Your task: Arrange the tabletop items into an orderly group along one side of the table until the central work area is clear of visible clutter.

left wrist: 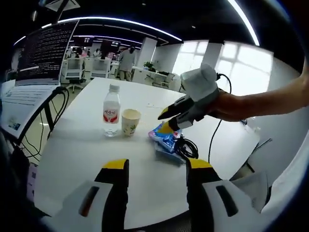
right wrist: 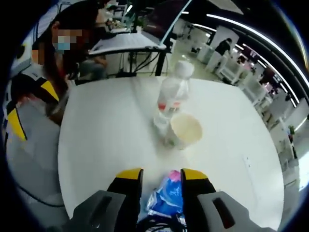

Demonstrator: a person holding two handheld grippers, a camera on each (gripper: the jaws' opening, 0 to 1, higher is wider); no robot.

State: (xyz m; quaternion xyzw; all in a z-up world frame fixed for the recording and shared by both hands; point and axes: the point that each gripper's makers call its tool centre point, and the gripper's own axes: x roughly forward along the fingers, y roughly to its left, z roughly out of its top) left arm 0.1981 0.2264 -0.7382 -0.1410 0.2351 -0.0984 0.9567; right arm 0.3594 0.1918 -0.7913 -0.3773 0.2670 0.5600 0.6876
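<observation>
The left hand-held gripper [left wrist: 152, 186] sits low at the near edge of the white counter [left wrist: 77, 150]. Its jaws are spread wide and hold nothing.

A little past it lies the blue snack bag [left wrist: 164, 137], with a black cable [left wrist: 187, 149] coiled right beside the bag on the side away from the cup. The right hand-held gripper [right wrist: 158, 186] reaches down to the bag. Its yellow tips sit on both sides of the bag, and it looks like they are closing on it, but I cannot tell if they pinch it yet.

Just beyond the bag stands a paper cup [right wrist: 185, 129], upright and empty. A water bottle [right wrist: 171, 99] with a red label stands touching or almost touching the cup, on its far side.

The step in hand seems to be picking up the bag. Next, the bag likely needs a firm squeeze, a lift clear of the cable, and a spot next to the cup and bottle.
</observation>
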